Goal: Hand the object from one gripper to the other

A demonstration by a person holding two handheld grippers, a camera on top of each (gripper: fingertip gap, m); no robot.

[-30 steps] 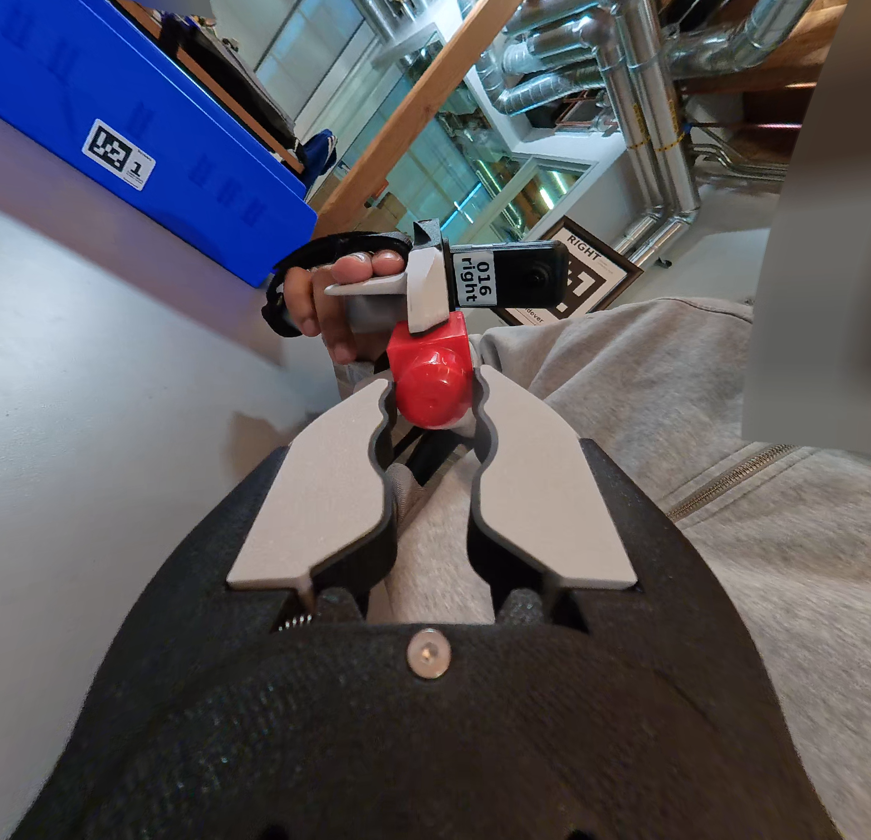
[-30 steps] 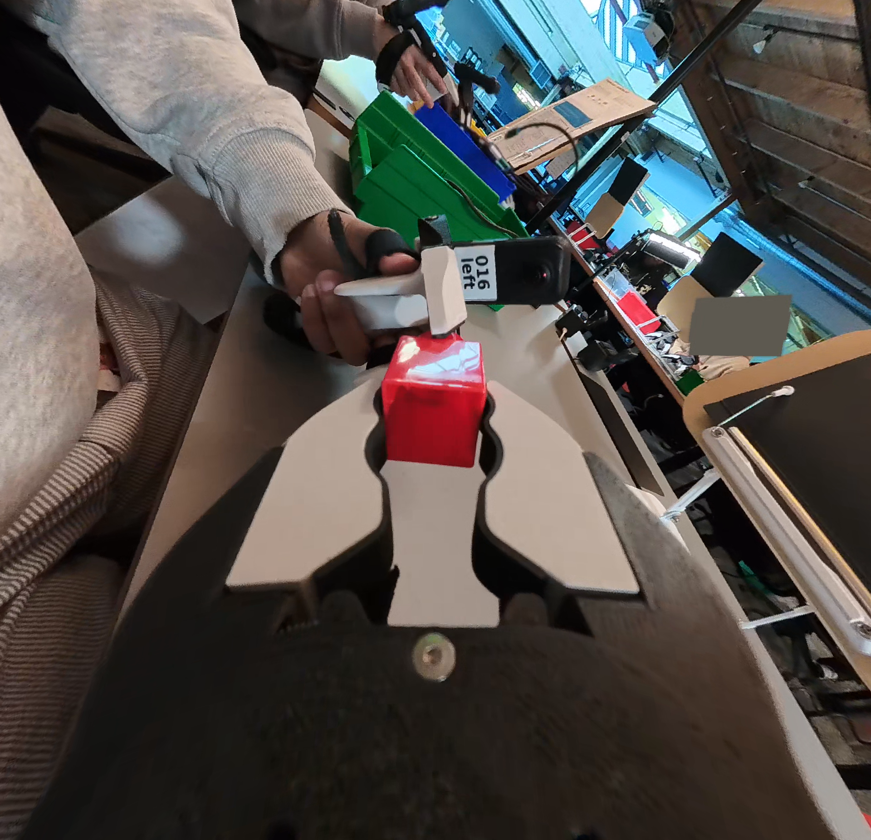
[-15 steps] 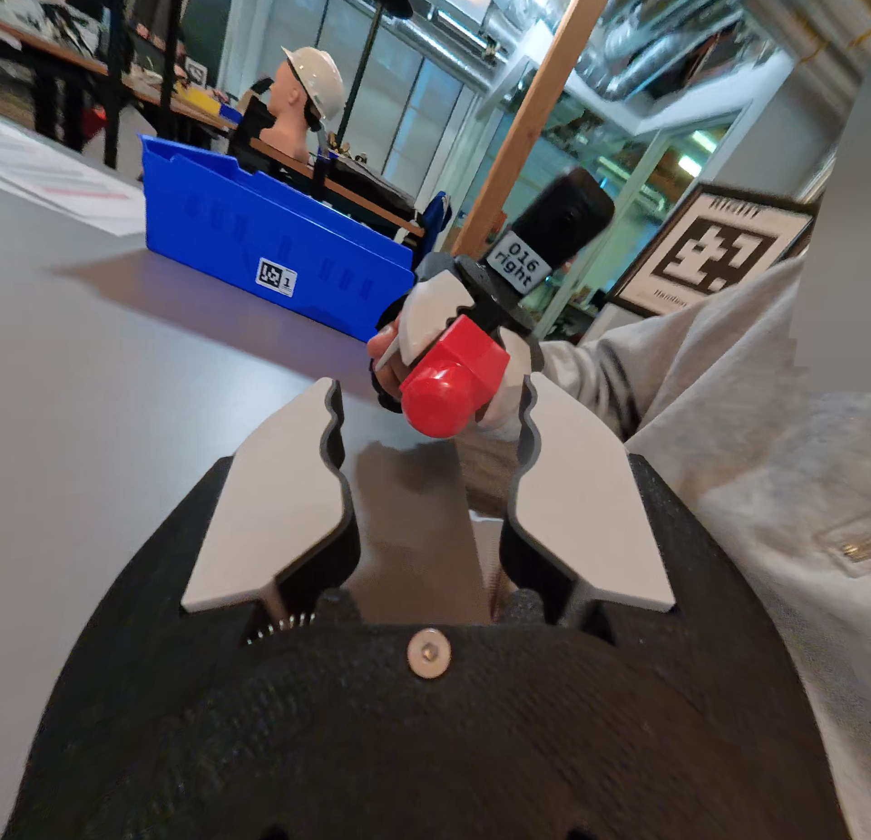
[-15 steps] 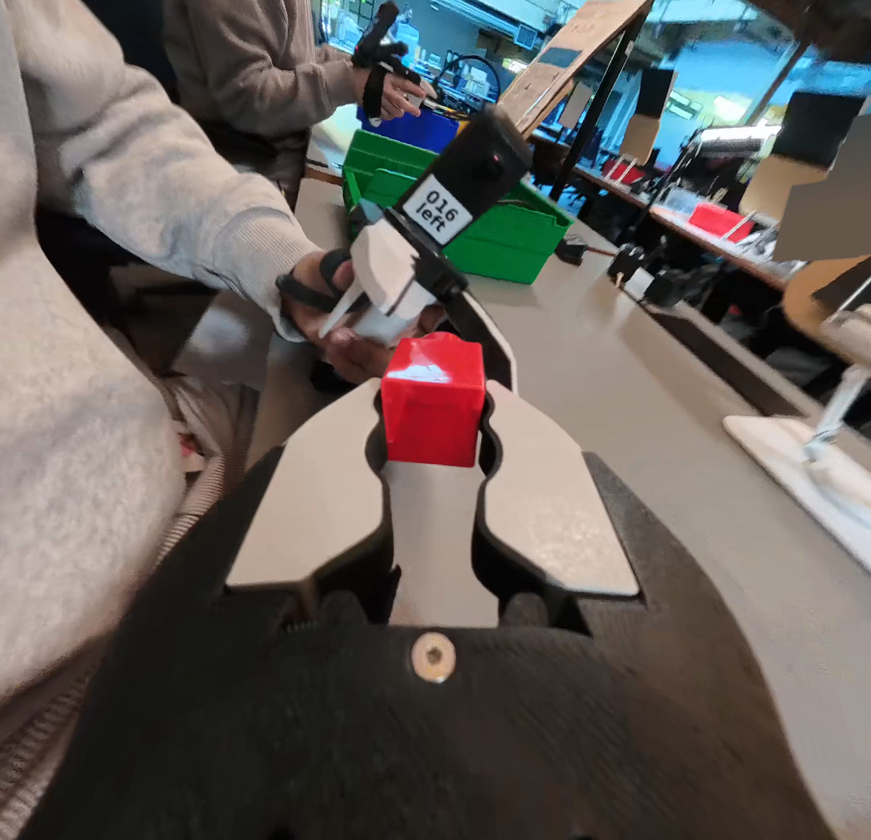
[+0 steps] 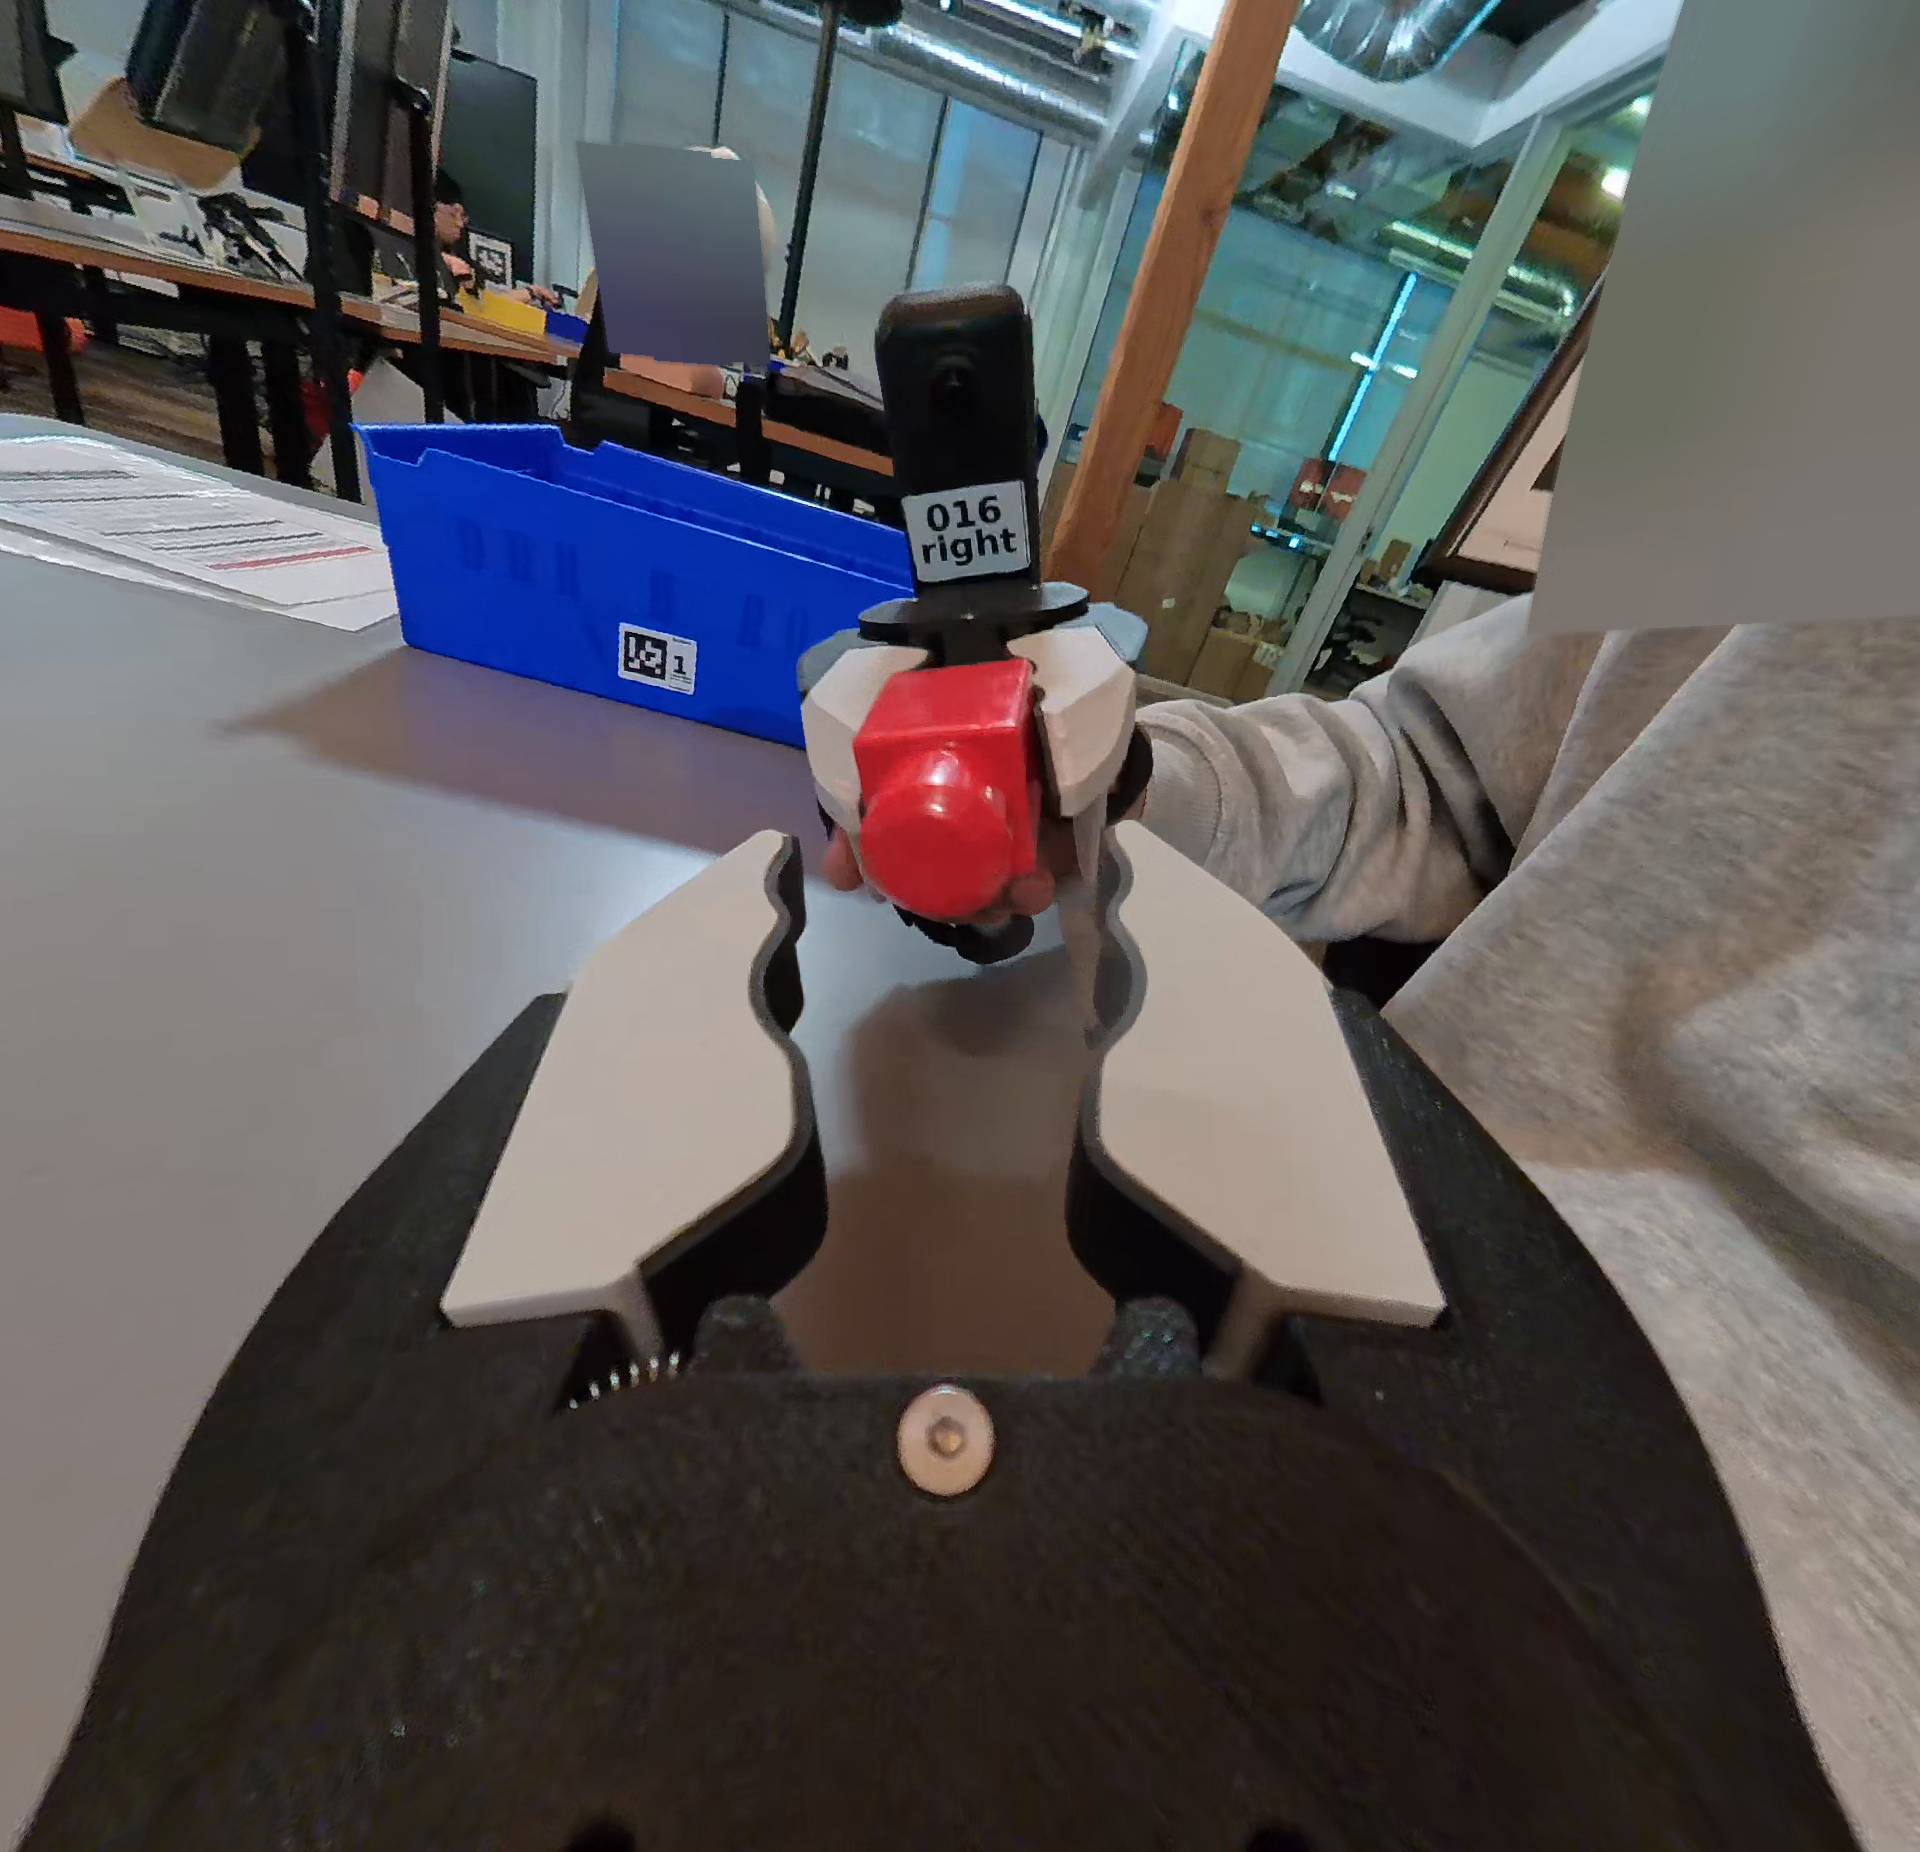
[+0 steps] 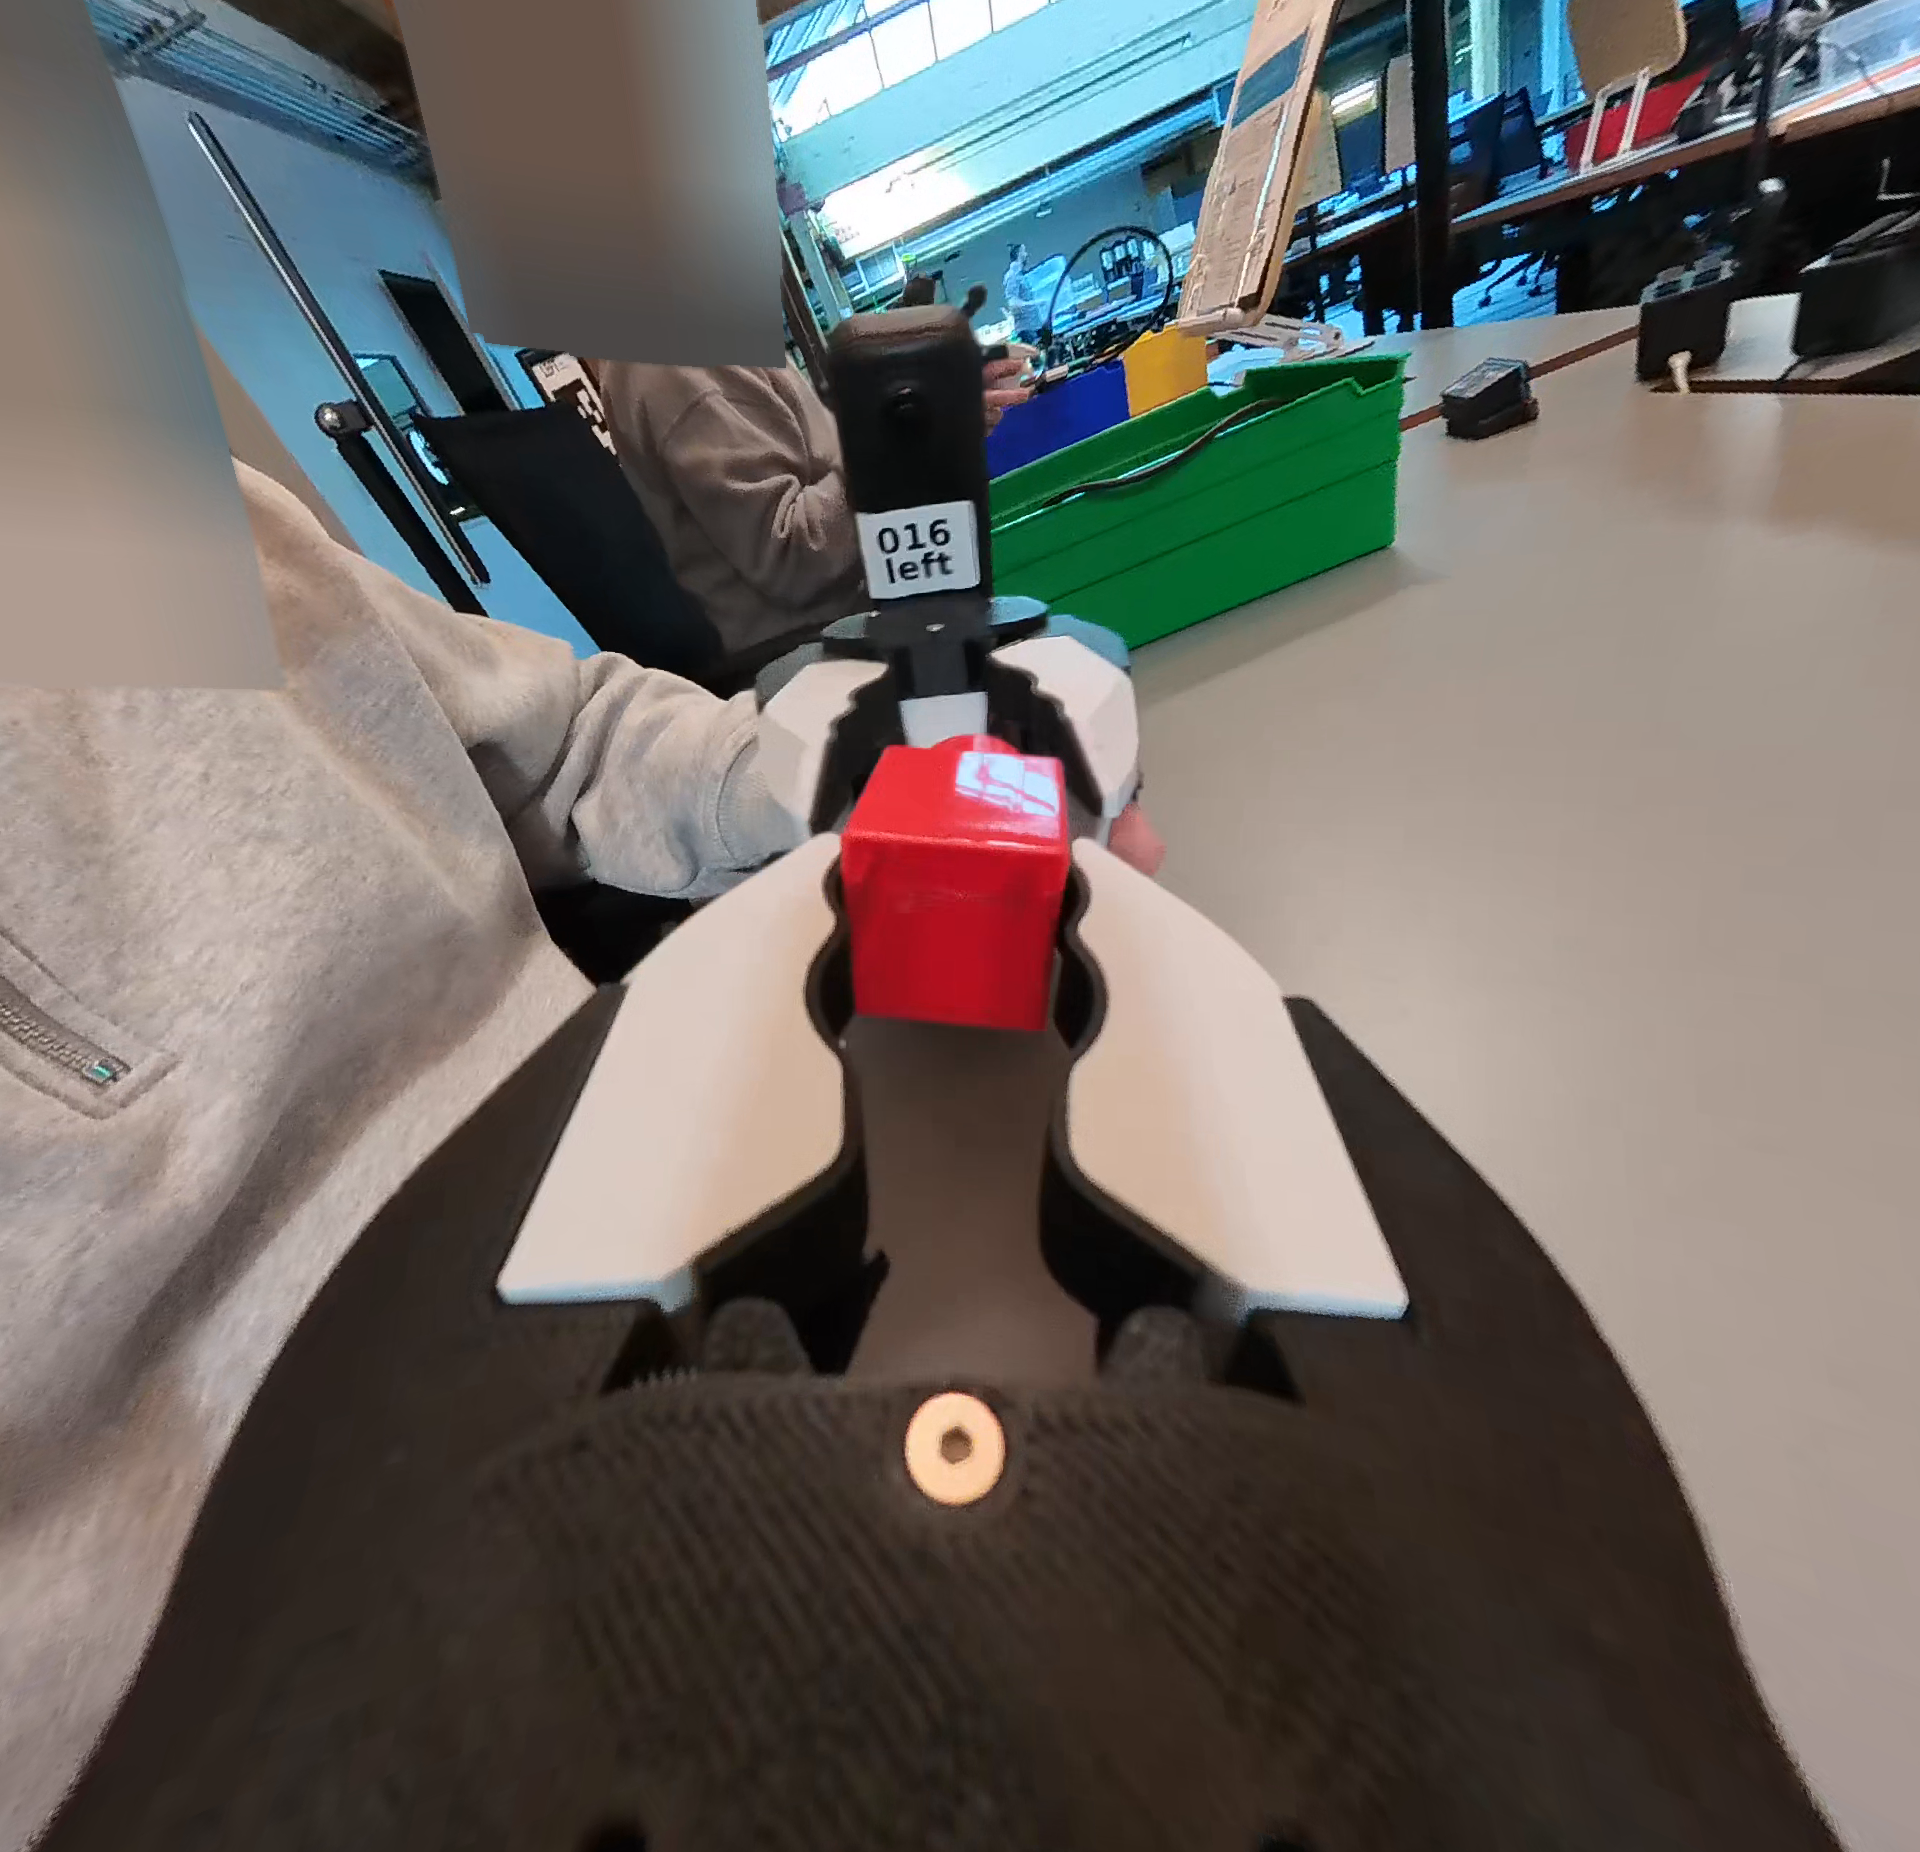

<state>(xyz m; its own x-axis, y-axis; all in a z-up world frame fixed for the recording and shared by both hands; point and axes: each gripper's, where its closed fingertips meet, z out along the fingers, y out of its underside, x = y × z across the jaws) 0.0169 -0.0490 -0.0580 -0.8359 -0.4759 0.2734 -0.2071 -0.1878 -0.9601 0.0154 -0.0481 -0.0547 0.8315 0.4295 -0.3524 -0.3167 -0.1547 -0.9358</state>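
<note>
The red object point(image 6: 951, 929), a cube with a rounded knob on its far end, sits clamped between the fingers of my right gripper point(image 6: 954, 867) above the grey table point(image 6: 1507, 763). In the left wrist view the red object point(image 5: 945, 784) shows knob-first, held by the right gripper point(image 5: 951, 706) opposite. My left gripper point(image 5: 951, 857) is open and empty. Its fingertips point(image 5: 774, 857) stand apart, just short of the knob and not touching it. The left gripper point(image 6: 940, 732) also shows open behind the cube in the right wrist view.
A blue bin point(image 5: 623, 555) and a printed sheet point(image 5: 187, 535) lie on the table to the far left. A green bin point(image 6: 1195, 524) stands at the back right, with small black devices point(image 6: 1486, 405) beyond. A grey sleeve point(image 5: 1351, 794) and the person's body lie close by. Both grippers' tips are close together, under 4 cm apart.
My left gripper has let go of the red object, opened and drawn back. Both grippers have turned from sideways to upright. The right gripper has kept its hold.
</note>
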